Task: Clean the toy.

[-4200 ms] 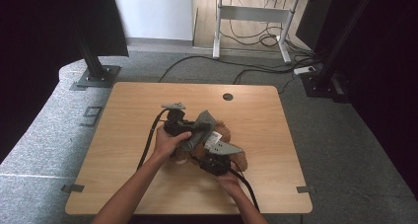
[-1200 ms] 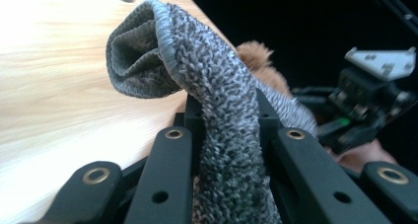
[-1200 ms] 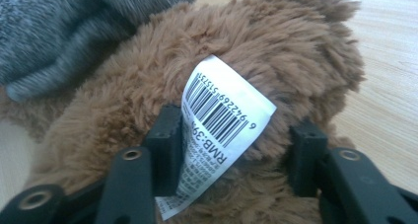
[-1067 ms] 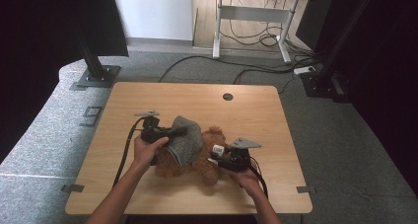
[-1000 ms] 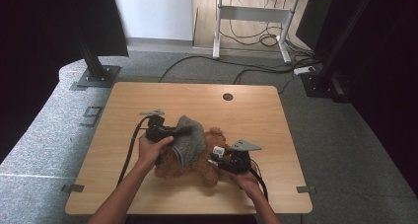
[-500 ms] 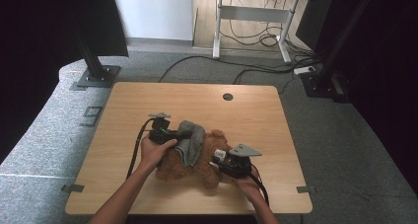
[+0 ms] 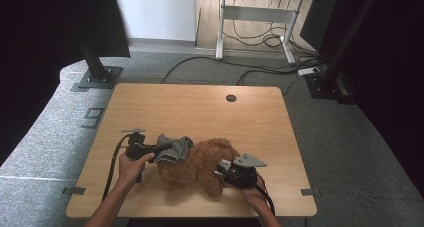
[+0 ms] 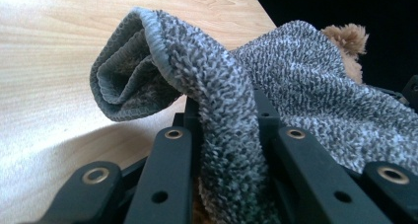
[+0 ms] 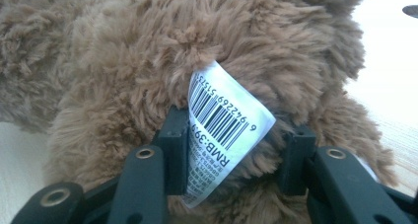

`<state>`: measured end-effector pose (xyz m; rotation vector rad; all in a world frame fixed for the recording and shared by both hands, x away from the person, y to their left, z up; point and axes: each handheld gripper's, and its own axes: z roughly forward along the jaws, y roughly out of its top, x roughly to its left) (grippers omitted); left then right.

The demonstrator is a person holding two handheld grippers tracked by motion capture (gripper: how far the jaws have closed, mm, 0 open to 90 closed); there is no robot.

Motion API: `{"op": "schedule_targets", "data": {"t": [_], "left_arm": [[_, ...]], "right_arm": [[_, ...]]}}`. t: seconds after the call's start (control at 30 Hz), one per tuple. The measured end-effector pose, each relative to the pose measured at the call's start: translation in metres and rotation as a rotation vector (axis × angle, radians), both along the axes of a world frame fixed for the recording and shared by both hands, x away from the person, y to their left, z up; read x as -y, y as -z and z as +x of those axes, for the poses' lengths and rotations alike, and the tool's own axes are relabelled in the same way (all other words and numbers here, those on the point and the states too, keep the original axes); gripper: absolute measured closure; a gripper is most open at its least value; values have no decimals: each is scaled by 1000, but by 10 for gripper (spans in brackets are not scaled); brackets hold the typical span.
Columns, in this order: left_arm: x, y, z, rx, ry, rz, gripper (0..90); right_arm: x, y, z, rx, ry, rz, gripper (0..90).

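Left claw (image 8: 226,135) is biting down on a fold of grey knit cloth (image 8: 276,86), jaws clamped on it; its own camera is showing the ribbed cuff curling open above the bench (image 8: 59,46), a detail lost from above. Right claw (image 9: 231,150) is pinching brown plush, jaws closed into the fur of the teddy bear (image 9: 148,51), with a white barcode tag (image 9: 222,130) sticking up between them. From the high view the bear (image 7: 200,164) is lying on the bench's near half between both claws, cloth (image 7: 172,148) draped over its left end, touching it.
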<state>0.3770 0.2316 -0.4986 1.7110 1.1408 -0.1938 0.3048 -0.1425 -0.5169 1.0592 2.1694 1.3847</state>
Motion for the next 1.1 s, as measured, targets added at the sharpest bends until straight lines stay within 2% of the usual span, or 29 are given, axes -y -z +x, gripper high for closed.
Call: {"op": "schedule_targets", "data": {"t": [0.13,0.27,0.4,0.53,0.67,0.77,0.87,0.93,1.03,1.1], "left_arm": [[0,1,-1,2,1,5,754],[0,3,-1,-2,0,19,754],[0,6,-1,-8,1,23,754],[0,6,-1,-6,1,20,753],[0,7,-1,-5,-4,22,753],[-2,8,-1,-8,-7,21,753],[-3,9,0,-12,-8,18,753],[-3,9,0,-13,-8,14,753],[-3,8,1,-10,-6,11,753],[-2,8,1,-11,-5,12,753]], "right_arm": [[3,-1,-1,-9,-15,26,520],[11,-9,2,-15,-19,80,388],[17,-24,12,-29,0,119,326],[16,-38,34,-56,6,139,258],[7,-44,57,-125,-42,104,174],[2,-41,68,-179,-68,85,153],[1,-34,75,-266,-98,101,180],[1,-30,76,-297,-98,99,223],[-1,-27,74,-317,-111,88,300],[-2,-26,72,-314,-126,87,403]]}}
